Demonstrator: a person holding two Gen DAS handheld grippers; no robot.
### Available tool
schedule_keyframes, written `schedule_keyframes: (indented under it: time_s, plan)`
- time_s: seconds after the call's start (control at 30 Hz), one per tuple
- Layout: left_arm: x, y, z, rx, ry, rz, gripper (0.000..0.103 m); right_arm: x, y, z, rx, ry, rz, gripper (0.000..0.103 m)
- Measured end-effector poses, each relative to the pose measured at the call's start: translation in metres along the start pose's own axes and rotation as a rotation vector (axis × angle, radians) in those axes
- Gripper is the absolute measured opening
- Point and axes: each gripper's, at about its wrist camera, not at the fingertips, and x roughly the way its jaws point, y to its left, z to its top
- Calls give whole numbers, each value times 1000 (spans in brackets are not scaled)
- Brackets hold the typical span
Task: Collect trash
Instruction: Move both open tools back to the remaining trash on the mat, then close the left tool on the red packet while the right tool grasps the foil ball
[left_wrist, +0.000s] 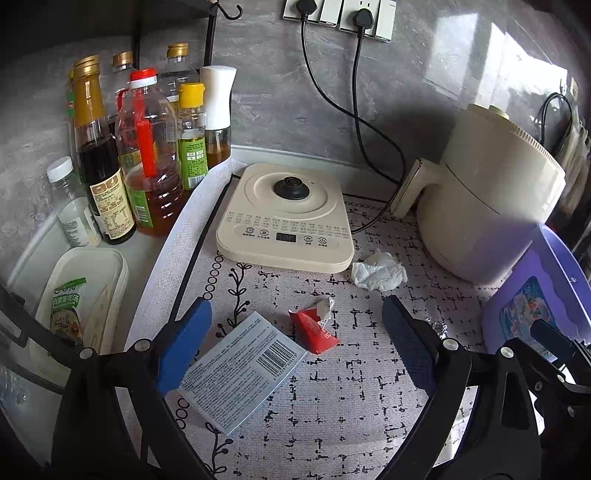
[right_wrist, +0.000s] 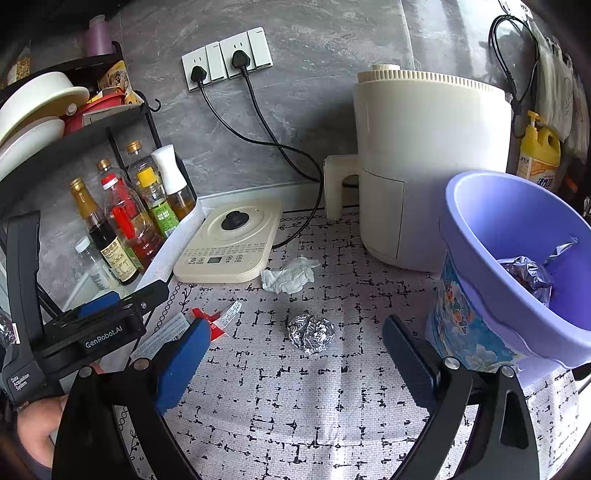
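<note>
My left gripper (left_wrist: 295, 310) hangs open low over the patterned mat. A red wrapper (left_wrist: 314, 330) and a pale blue barcode packet (left_wrist: 240, 373) lie between and just ahead of its blue pads (left_wrist: 184, 343), untouched. A crumpled white tissue (left_wrist: 378, 273) lies farther on, by the kettle base. My right gripper (right_wrist: 295, 326) is open too, with a foil ball (right_wrist: 311, 333) on the mat just beyond its fingertips. The purple bin (right_wrist: 491, 214) stands at the right, with crumpled foil (right_wrist: 528, 275) inside. The same tissue (right_wrist: 290, 275) and red wrapper (right_wrist: 210, 325) show in the right wrist view.
A cream kettle base (left_wrist: 284, 214) and a cream air fryer (left_wrist: 491, 206) stand at the back, with cords running to the wall sockets. Several oil and sauce bottles (left_wrist: 147, 147) crowd the left, near a plastic container (left_wrist: 85, 295). A dish rack (right_wrist: 37, 110) stands above them.
</note>
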Motion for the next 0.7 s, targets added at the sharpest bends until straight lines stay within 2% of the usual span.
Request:
schedule_keyframes:
  time_s: [0.33,0.53,0.7]
  plan:
    - [47,-5,-12,-13,107,4,55,45,-8,-11,-3,104,26,71]
    - [74,-9,-14,-37,158,13,46,65,-10,-11,-30,140,39,71]
    - [87,-16,-15,-52,163,32,44,79,-12,-8,-50,169,51,71]
